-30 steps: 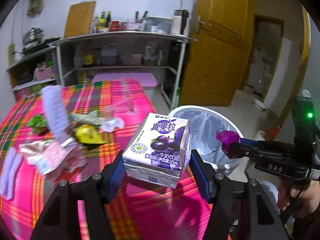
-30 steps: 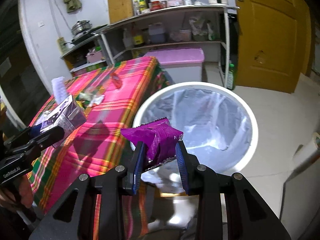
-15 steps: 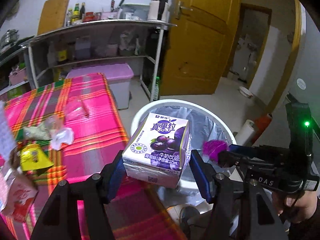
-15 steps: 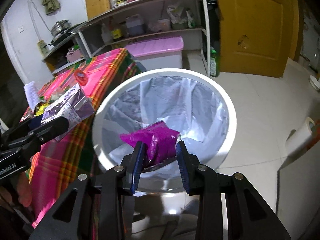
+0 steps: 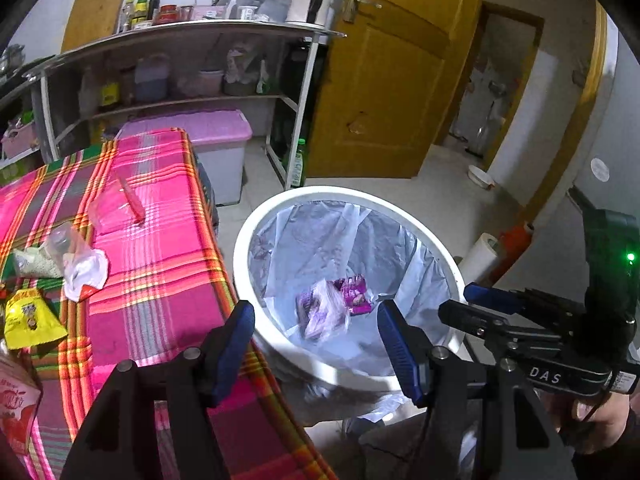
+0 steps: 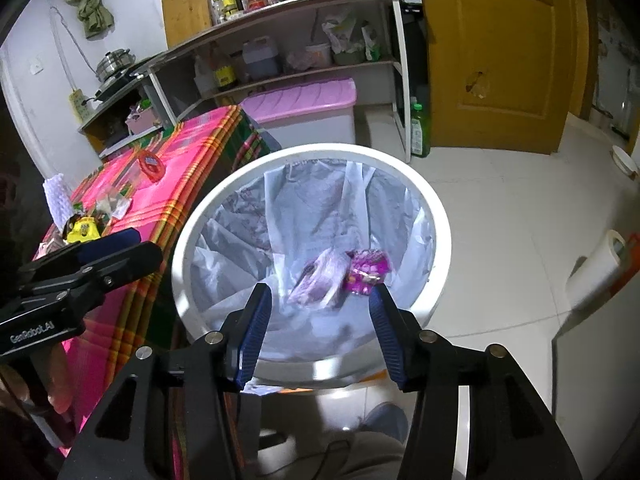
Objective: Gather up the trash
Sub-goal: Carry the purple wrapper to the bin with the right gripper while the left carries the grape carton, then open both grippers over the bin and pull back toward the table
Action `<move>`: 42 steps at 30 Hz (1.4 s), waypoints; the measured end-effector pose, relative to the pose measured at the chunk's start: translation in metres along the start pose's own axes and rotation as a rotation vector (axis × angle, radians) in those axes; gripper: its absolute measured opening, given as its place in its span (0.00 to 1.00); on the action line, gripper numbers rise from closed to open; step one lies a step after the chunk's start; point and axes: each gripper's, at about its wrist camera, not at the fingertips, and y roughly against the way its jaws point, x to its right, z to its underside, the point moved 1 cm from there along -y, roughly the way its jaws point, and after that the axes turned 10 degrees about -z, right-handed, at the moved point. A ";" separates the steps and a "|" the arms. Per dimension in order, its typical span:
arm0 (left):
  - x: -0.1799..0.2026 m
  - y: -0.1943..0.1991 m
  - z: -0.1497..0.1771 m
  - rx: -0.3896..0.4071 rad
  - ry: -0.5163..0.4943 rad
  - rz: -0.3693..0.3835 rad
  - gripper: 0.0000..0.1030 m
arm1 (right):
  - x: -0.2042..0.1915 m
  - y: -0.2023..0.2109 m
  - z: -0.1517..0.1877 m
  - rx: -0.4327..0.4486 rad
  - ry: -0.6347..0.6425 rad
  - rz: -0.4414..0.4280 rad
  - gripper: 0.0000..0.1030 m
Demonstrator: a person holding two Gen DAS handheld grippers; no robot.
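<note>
A white round bin (image 5: 256,224) lined with a pale plastic bag stands on the floor beside the table; it also shows in the right wrist view (image 6: 440,216). The purple grape drink carton (image 5: 318,312) and the purple snack wrapper (image 5: 356,290) lie inside it, also seen in the right wrist view as the carton (image 6: 318,278) and the wrapper (image 6: 370,270). My left gripper (image 5: 316,340) is open and empty above the bin's near rim. My right gripper (image 6: 320,332) is open and empty above the bin.
The table with a pink plaid cloth (image 5: 160,264) holds a yellow packet (image 5: 30,320), a crumpled white wrapper (image 5: 86,270), a clear bag (image 5: 116,204) and a red carton (image 5: 16,404). A pink-lidded box (image 5: 224,148), a metal shelf (image 5: 192,32) and a yellow door (image 5: 384,80) stand behind.
Both grippers opened over the bin. The purple carton and the purple wrapper left the jaws and now lie in the bin.
</note>
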 end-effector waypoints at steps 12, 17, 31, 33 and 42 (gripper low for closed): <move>-0.022 0.056 0.024 0.076 0.050 -0.046 0.62 | -0.041 0.030 0.001 0.082 0.078 -0.086 0.50; -0.033 0.081 0.036 0.104 0.074 -0.087 0.62 | -0.063 0.031 0.005 0.065 0.115 -0.143 0.50; -0.070 0.129 0.070 0.156 0.144 -0.195 0.62 | -0.109 0.017 0.021 -0.011 0.189 -0.229 0.50; -0.075 0.134 0.074 0.161 0.150 -0.208 0.62 | -0.114 0.016 0.022 -0.020 0.201 -0.235 0.50; -0.102 0.149 0.083 0.175 0.183 -0.286 0.62 | -0.138 0.010 0.021 -0.040 0.258 -0.261 0.50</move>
